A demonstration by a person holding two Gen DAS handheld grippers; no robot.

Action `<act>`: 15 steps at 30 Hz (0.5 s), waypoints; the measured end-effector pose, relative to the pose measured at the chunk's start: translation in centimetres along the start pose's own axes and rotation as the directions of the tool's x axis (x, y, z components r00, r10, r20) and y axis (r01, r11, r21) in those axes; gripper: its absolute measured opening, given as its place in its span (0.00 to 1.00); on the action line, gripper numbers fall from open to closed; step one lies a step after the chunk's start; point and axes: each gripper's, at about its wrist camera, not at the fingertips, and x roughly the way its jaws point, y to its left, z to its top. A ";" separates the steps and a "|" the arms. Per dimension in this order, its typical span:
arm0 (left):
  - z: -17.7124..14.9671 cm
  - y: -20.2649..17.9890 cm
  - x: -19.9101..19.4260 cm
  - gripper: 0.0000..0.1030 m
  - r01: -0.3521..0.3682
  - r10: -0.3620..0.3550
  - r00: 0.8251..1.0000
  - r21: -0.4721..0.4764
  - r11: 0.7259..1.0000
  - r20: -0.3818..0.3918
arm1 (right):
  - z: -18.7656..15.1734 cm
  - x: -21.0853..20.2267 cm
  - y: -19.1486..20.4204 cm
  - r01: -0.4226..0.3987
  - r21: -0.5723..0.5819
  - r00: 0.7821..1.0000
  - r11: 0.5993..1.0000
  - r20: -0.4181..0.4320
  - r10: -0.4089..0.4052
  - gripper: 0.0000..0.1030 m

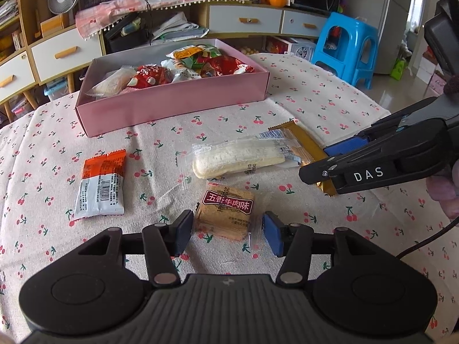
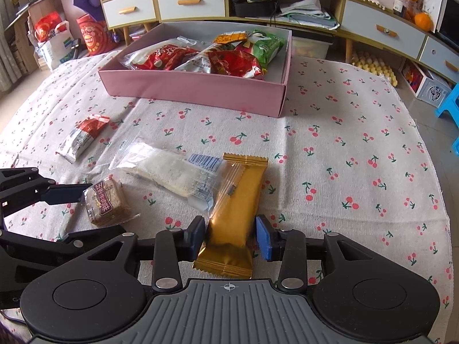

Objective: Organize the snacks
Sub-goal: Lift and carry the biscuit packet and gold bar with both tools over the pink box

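Observation:
A pink box holds several snack packs at the back of the table. On the cloth lie a brown beef-flavour snack, a clear-wrapped white cake, a gold bar and an orange-and-white packet. My left gripper is open with its jaws on either side of the brown snack, not pressing it. My right gripper is open around the near end of the gold bar; it also shows in the left wrist view.
The table has a cherry-print cloth. Its edge drops off at the right in the right wrist view. A blue stool and low cabinets stand beyond the table.

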 end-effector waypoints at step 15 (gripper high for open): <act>1.0 0.9 -0.9 0.39 -0.016 0.013 0.999 -0.087 0.996 -0.030 | 0.6 -1.7 -1.2 -0.033 0.166 0.997 0.986 -0.069 0.045 0.29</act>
